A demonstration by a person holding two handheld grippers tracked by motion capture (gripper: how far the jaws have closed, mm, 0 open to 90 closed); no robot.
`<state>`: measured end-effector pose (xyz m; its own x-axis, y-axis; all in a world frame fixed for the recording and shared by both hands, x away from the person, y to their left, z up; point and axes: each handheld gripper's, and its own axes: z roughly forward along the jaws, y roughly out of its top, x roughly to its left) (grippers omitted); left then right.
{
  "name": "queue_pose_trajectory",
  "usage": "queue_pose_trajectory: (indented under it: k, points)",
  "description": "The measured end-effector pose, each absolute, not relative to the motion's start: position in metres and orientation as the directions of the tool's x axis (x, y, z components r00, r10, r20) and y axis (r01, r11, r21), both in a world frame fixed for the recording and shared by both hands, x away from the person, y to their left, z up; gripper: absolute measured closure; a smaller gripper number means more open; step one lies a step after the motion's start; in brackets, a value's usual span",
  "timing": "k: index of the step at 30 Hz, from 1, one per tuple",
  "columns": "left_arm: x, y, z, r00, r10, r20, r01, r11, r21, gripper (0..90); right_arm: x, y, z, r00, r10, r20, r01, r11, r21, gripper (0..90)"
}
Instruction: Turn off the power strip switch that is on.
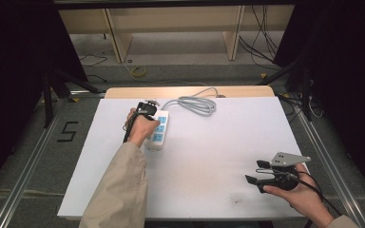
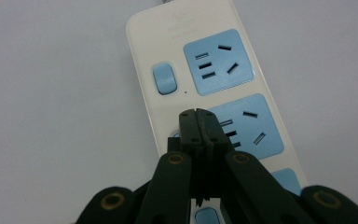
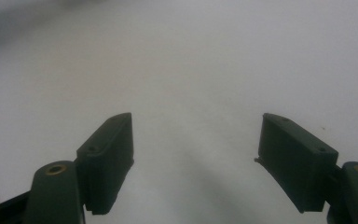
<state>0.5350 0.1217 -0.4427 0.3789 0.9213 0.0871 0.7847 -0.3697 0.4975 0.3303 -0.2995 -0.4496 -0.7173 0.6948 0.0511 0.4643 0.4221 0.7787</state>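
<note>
High view over the white table from above; both gripper views close, angled down onto it.

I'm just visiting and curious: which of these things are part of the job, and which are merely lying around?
In use:
power strip
its blue switches
left gripper, shut, tips at a switch

Lying about:
right gripper, open, over bare table
coiled grey cord
floor cables

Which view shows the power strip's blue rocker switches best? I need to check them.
The left gripper view: the white power strip and its blue rocker switch loom close. The high view shows the strip small, switches indistinct.
</note>
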Motion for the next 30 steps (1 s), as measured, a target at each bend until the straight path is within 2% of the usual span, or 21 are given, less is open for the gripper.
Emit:
queue_pose_trajectory:
  k: [5, 8, 16, 18, 22, 30]
  points:
    - [0.5355, 0.1228, -0.4425, 0.376, 0.923, 0.076, 0.789, -0.362, 0.497, 90.0, 0.3296, -0.3005, -0.4495, -0.717, 0.695, 0.052, 0.464, 0.420, 0.780, 27.0]
    - [0.5352, 0.1190, -0.4423, 0.393, 0.912, 0.114, 0.778, -0.396, 0.487, 90.0, 0.3300, -0.3008, -0.4496, -0.717, 0.695, 0.050, 0.463, 0.421, 0.780, 27.0]
    - [0.5367, 0.1203, -0.4422, 0.383, 0.918, 0.098, 0.782, -0.379, 0.494, 90.0, 0.3308, -0.3007, -0.4503, -0.719, 0.694, 0.052, 0.465, 0.424, 0.777, 27.0]
    - [0.5361, 0.1200, -0.4425, 0.383, 0.908, 0.172, 0.774, -0.417, 0.477, 90.0, 0.3309, -0.3007, -0.4503, -0.719, 0.694, 0.051, 0.465, 0.425, 0.776, 27.0]
    - [0.5363, 0.1278, -0.4413, 0.374, 0.922, 0.104, 0.793, -0.375, 0.480, 90.0, 0.3307, -0.3007, -0.4504, -0.718, 0.694, 0.053, 0.466, 0.423, 0.777, 27.0]
    - [0.5373, 0.1275, -0.4410, 0.377, 0.922, 0.087, 0.795, -0.371, 0.480, 90.0, 0.3311, -0.2993, -0.4505, -0.720, 0.692, 0.051, 0.466, 0.429, 0.774, 26.9]
